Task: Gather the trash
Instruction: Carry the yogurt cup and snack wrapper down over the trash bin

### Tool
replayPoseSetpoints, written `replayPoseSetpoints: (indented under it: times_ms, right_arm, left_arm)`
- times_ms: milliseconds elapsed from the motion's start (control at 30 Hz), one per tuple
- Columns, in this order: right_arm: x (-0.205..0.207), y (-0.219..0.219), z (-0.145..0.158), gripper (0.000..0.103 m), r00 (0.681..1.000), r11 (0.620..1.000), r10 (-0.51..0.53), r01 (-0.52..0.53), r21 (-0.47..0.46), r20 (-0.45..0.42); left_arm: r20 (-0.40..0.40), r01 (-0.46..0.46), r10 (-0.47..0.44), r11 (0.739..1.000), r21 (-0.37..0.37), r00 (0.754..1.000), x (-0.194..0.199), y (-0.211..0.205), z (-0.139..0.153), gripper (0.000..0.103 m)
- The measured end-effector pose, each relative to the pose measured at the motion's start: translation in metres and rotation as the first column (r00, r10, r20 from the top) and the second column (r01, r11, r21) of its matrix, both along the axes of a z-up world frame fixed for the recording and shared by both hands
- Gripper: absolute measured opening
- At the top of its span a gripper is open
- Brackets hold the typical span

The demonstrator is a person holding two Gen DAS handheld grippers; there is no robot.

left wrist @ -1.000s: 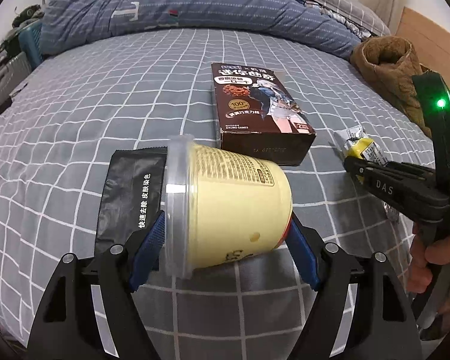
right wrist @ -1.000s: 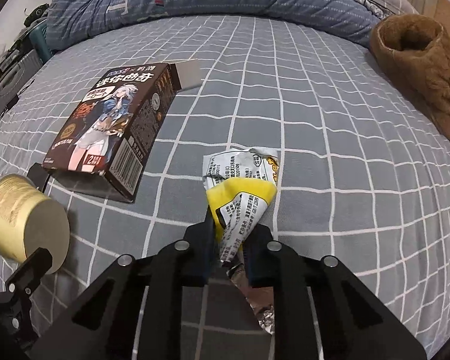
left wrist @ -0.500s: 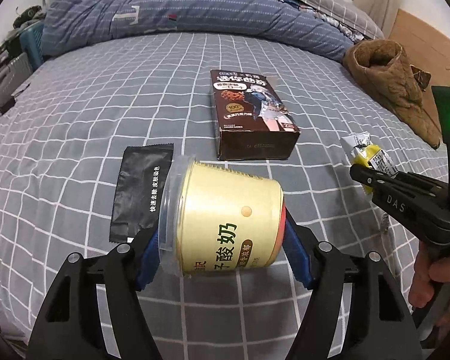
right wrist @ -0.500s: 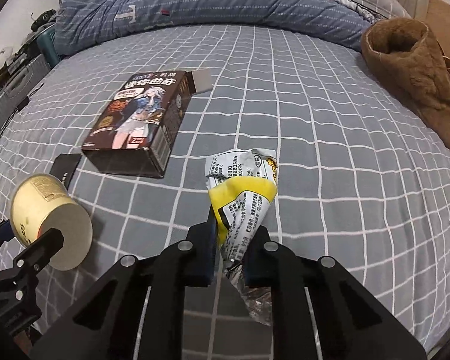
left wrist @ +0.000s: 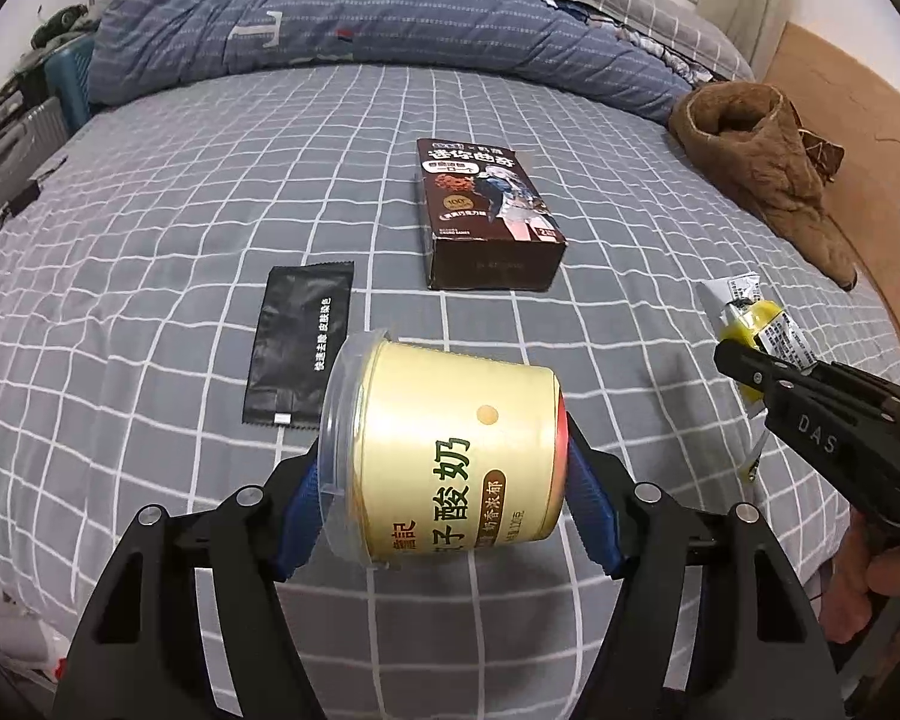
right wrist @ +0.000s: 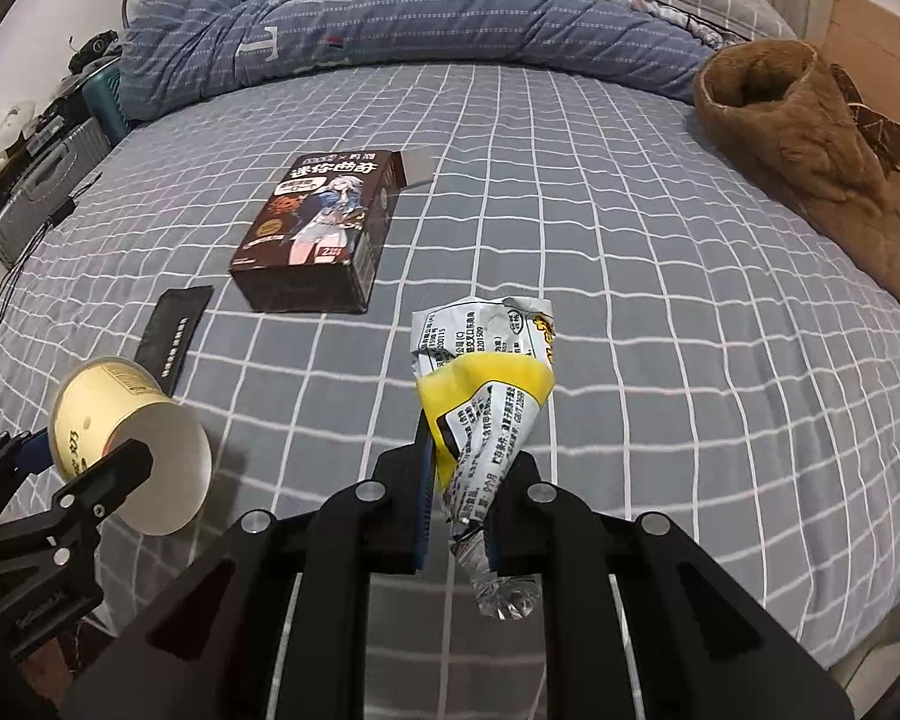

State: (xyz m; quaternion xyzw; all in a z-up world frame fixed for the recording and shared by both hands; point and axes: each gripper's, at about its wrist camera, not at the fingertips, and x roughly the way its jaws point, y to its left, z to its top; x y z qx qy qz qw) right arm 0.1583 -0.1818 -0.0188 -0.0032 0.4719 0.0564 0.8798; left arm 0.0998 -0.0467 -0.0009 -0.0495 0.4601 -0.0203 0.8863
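Left gripper (left wrist: 441, 513) pinches a yogurt cup (left wrist: 444, 450) sideways, lifted off the bed (left wrist: 150, 180); its jaws have just closed further. Right gripper (right wrist: 459, 516) is pressed together on a crumpled wrapper (right wrist: 483, 384). Box (left wrist: 486, 216) at 12 o'clock and black sachet (left wrist: 300, 342) at 10 remain. Risk: the smooth round cup may slip or crush.

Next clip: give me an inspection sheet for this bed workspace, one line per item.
Surface: grey checked bedsheet.
Job's things: yogurt cup and crumpled snack wrapper held; biscuit box and black sachet lying on the sheet.
Clutter: brown fleece garment, blue quilt.
Grippers: left gripper shut on cup; right gripper shut on wrapper.
Cables: thin black cord at the bed's left edge.
Surroundings: suitcase, wooden floor.
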Motion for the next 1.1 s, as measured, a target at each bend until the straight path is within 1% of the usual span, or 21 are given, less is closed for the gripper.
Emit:
replayPoseSetpoints:
  times_ms: [133,400,767,1100]
  right_arm:
    - [-0.018,0.002,0.011,0.013,1.0,1.0,-0.01,0.01,0.018,0.01]
    - [-0.053,0.013,0.032,0.013,0.999,1.0,-0.004,0.003,0.017,0.036]
    - [-0.09,0.03,0.046,0.013,0.999,0.999,0.008,-0.01,0.04,0.042]
    - [-0.12,0.034,0.055,0.013,0.999,0.998,0.008,-0.01,0.056,0.044]
  left_arm:
    - [0.004,0.004,-0.004,1.0,0.0,1.0,-0.01,0.001,0.007,0.067]
    - [0.017,0.013,-0.013,1.0,-0.004,1.0,-0.033,0.005,0.024,0.067]
    - [0.022,0.025,-0.025,1.0,0.01,0.999,-0.066,0.01,0.038,0.067]
    - [0.024,0.019,-0.02,1.0,0.016,1.0,-0.091,0.016,0.047,0.067]
